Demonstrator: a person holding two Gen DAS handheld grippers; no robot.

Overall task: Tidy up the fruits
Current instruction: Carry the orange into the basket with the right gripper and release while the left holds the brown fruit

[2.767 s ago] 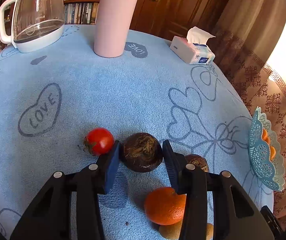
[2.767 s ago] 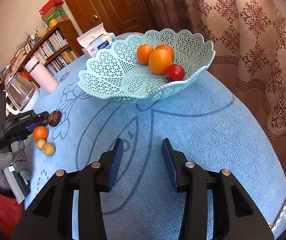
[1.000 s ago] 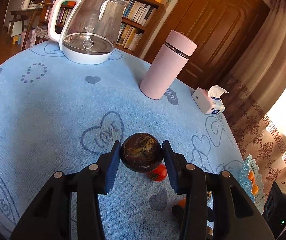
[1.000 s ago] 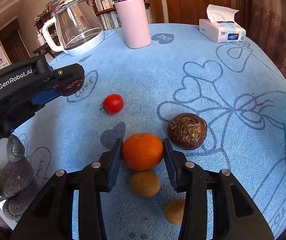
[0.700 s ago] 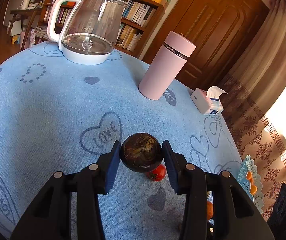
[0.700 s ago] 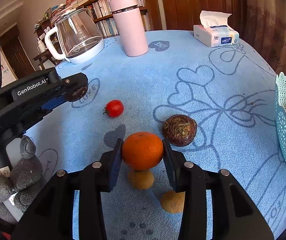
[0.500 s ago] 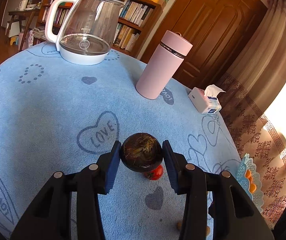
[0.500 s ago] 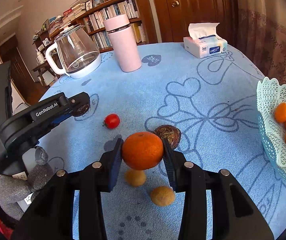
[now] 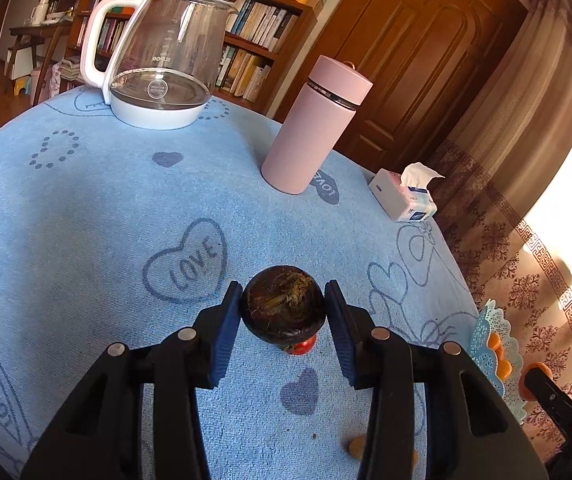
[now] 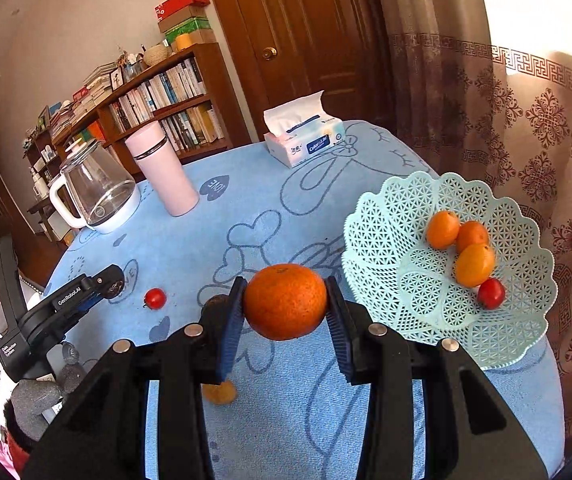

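My left gripper is shut on a dark brown round fruit and holds it above the blue tablecloth; it also shows in the right wrist view. My right gripper is shut on an orange, lifted, left of the pale blue lattice basket. The basket holds three orange fruits and a red tomato. A red tomato, another dark fruit partly hidden by my finger, and a small yellow-brown fruit lie on the cloth.
A glass kettle, a pink flask and a tissue box stand at the table's far side. The basket sits at the right edge by a patterned curtain. A bookshelf and a wooden door stand behind.
My right gripper closed on the orange, lifted it and swung right toward the basket. My left gripper lifted the dark fruit off the cloth and holds it nearly still.
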